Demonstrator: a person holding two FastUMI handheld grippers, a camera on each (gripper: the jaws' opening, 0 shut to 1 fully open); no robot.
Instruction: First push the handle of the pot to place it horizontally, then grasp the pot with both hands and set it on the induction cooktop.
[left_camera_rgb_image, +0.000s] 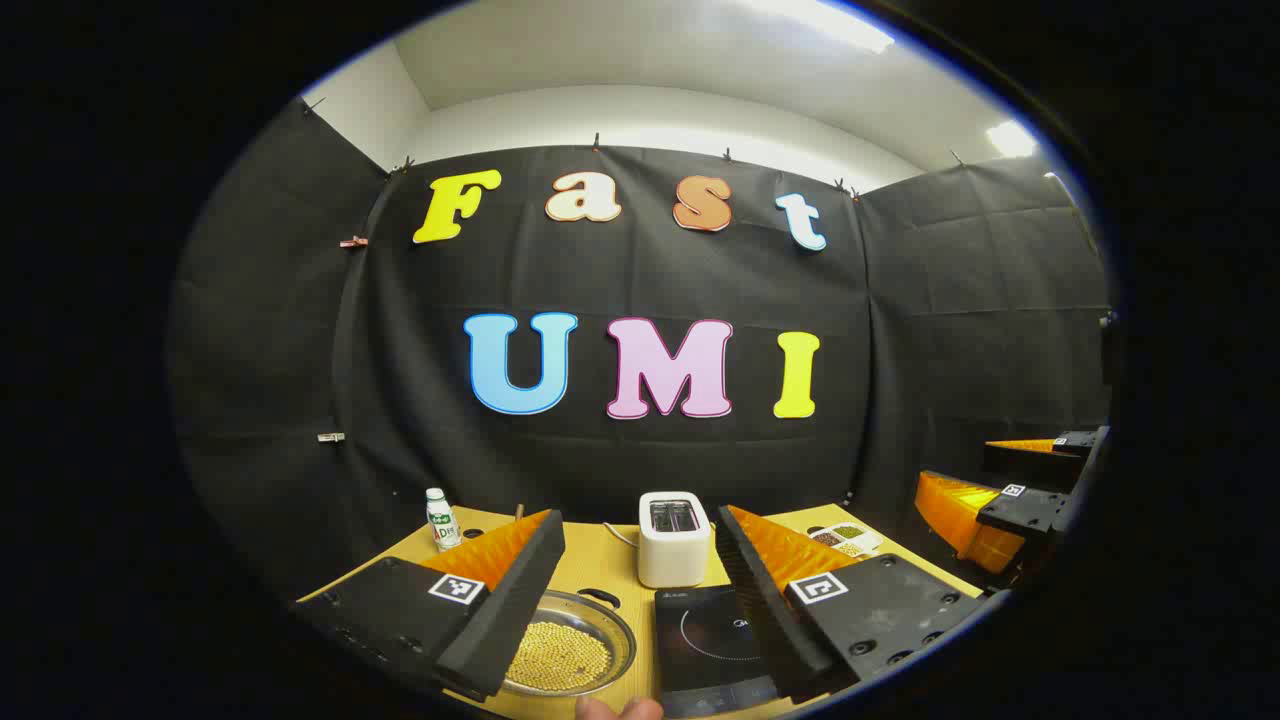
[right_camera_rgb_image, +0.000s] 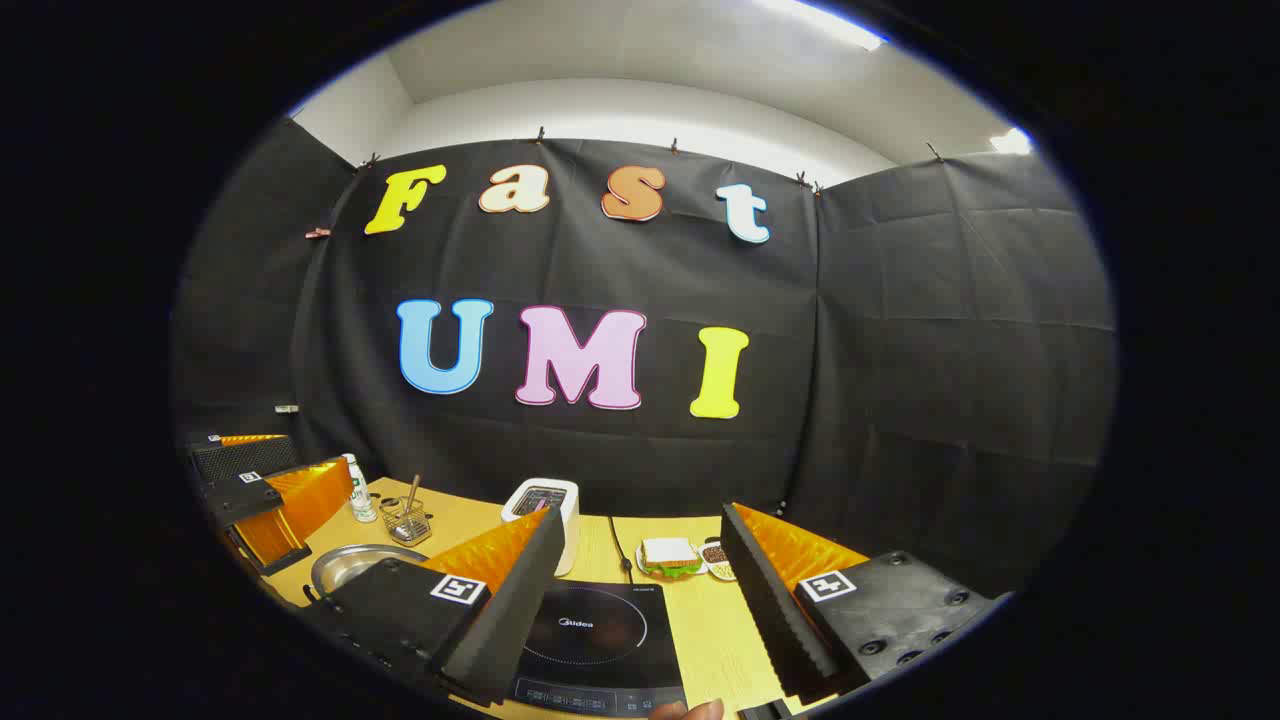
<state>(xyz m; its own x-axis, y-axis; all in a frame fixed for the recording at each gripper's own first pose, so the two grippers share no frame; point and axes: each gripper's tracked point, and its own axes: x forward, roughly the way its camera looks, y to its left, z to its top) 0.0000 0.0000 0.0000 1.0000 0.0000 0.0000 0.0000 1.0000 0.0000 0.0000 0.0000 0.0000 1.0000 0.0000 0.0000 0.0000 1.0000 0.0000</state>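
Both grippers hover over the table (left_camera_rgb_image: 600, 565) with fingers apart, holding nothing: left gripper (left_camera_rgb_image: 640, 590), right gripper (right_camera_rgb_image: 640, 590). Toward the table's left edge, the pot (left_camera_rgb_image: 565, 655) of yellow beans sits beside the induction cooktop (right_camera_rgb_image: 600, 640).

Both views low over table (left_camera_rgb_image: 600, 570), facing wall, sharing cooktop (left_camera_rgb_image: 712, 640)

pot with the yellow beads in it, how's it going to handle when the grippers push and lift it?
The pot looks like thin shiny metal, so probably stiff and somewhat slick against the left gripper fingers. It is shallow and wide, so unlikely to tip when pushed. The loose yellow beads would likely shift or spill if it tilts, so keep it level.
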